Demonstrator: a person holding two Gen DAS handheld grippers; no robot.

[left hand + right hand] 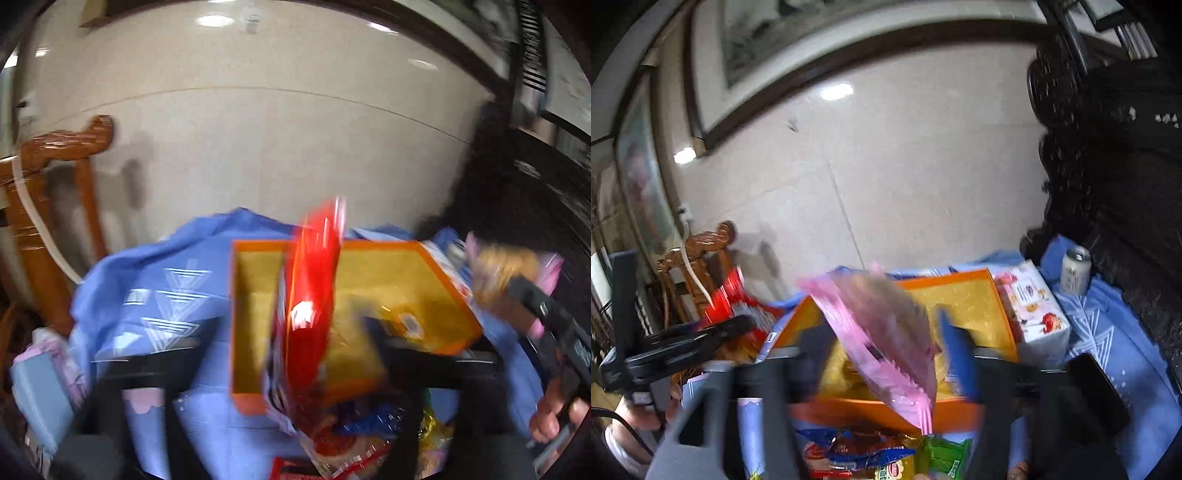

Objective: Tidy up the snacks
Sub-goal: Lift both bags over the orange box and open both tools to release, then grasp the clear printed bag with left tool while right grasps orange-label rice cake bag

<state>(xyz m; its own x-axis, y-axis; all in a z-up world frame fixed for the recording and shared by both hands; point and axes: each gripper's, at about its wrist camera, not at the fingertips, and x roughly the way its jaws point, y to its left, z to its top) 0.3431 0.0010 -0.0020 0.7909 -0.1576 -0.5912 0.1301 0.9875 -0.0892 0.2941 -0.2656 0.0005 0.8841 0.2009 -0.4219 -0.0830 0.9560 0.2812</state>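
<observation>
Snack bags (pixel 310 295) loose over orange box (pixel 448 280) rim

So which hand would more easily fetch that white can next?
Right, probably. The can stands on the blue cloth beyond the orange box's right side, in plain sight in the right wrist view. The left wrist view does not show it at all.

A lived-in home room is showing here: a carved, glossy wooden chair (pixel 701 254) is standing at nine o'clock against a pale tiled wall (pixel 905 177), a framed painting (pixel 768 44) is hanging at eleven o'clock, dark ornate carved furniture (pixel 1115 184) is looming at three o'clock, and a blue patterned cloth (pixel 1108 325) is covering the counter.
</observation>
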